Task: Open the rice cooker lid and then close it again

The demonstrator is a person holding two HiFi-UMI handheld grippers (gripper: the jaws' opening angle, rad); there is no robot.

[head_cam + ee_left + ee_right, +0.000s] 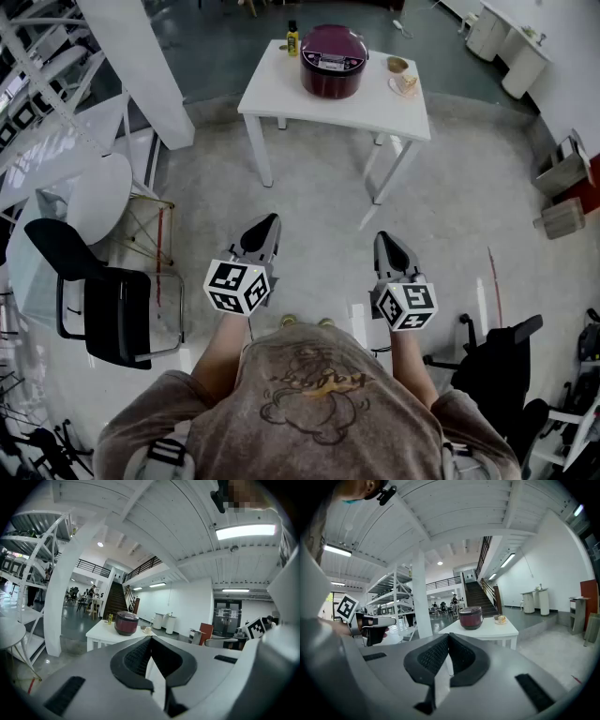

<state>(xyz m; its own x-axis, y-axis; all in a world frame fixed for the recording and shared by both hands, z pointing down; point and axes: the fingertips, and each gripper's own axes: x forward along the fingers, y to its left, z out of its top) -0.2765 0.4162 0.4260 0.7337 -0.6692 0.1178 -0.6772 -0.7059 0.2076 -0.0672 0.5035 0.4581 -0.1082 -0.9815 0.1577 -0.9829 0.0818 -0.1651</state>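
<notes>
The dark red rice cooker (333,61) stands with its lid down at the back of a white table (281,98), far ahead of me across bare floor. It also shows small in the left gripper view (126,623) and the right gripper view (470,618). My left gripper (271,222) and right gripper (382,239) are held close to my body, pointing toward the table. Both are well short of it. Each gripper's jaws meet at the tips with nothing between them, the left (151,638) and the right (448,635) alike.
A yellow bottle (292,39) stands left of the cooker and a cup on a saucer (403,77) to its right. A black chair (103,305) and round white table (94,197) are at my left, a white pillar (141,66) beyond, and an office chair (502,361) at my right.
</notes>
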